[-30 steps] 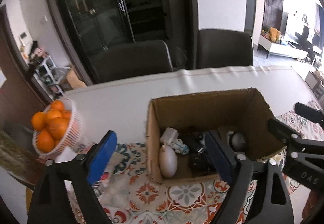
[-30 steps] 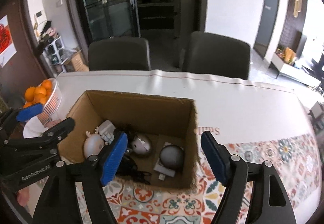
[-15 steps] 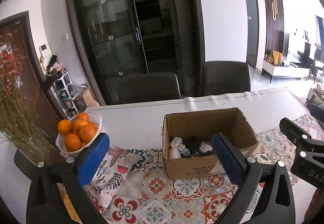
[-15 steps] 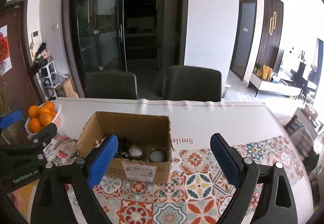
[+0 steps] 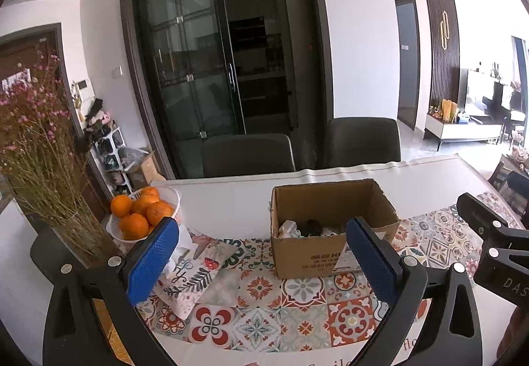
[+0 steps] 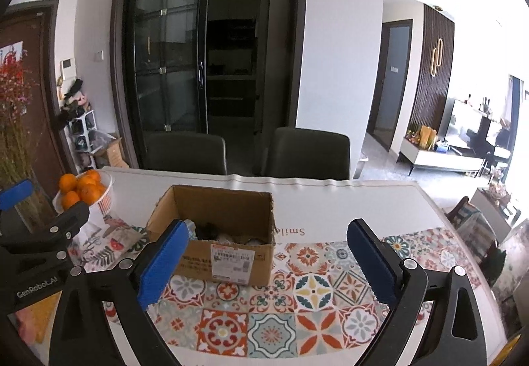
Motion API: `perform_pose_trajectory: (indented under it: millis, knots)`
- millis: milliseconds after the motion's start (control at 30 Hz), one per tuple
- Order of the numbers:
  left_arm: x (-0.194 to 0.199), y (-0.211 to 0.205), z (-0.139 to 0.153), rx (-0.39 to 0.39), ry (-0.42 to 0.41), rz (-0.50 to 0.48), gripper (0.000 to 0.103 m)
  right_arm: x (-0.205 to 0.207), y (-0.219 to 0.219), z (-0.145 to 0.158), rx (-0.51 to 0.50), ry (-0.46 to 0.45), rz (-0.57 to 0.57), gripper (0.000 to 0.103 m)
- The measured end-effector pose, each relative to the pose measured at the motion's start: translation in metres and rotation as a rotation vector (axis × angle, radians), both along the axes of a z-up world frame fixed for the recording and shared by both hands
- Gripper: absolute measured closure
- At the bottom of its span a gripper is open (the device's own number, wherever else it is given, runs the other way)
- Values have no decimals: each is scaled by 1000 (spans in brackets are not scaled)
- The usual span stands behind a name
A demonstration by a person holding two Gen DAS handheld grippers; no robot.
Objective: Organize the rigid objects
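Note:
An open cardboard box [image 5: 330, 253] stands on the patterned tablecloth [image 5: 264, 300]; it also shows in the right wrist view [image 6: 228, 257]. Small white and dark objects [image 5: 304, 227] lie inside, mostly hidden by the front wall. My left gripper [image 5: 261, 262] is open and empty, held back from the box near the table's front edge. My right gripper [image 6: 267, 263] is open and empty, also back from the box. The left gripper's body shows at the left of the right wrist view [image 6: 36, 250].
A white basket of oranges [image 5: 142, 214] stands at the left, next to a vase of dried flowers [image 5: 43, 167]. A patterned cloth pouch [image 5: 195, 263] lies left of the box. Two dark chairs [image 5: 248, 154] stand behind the table. A white runner [image 6: 330, 200] covers the far half.
Both grippers have pulled back and up from over the box. The box now looks smaller and farther, and more of the room and tablecloth shows. Both stay open and empty.

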State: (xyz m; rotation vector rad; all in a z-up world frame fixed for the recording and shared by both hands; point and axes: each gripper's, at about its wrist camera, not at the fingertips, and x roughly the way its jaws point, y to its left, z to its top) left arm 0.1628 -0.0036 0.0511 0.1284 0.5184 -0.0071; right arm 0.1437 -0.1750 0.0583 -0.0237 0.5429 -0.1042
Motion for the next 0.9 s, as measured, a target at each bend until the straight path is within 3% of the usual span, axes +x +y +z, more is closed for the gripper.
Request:
perform_pose_trajectory:
  millis: [333, 900]
  knots:
    - [-35, 2, 11, -3, -50, -16, 0, -34, -2, 3, 55, -12, 25, 6]
    - [-50, 3, 20, -8, -84, -24, 0, -46, -1, 9, 57, -35, 32, 6]
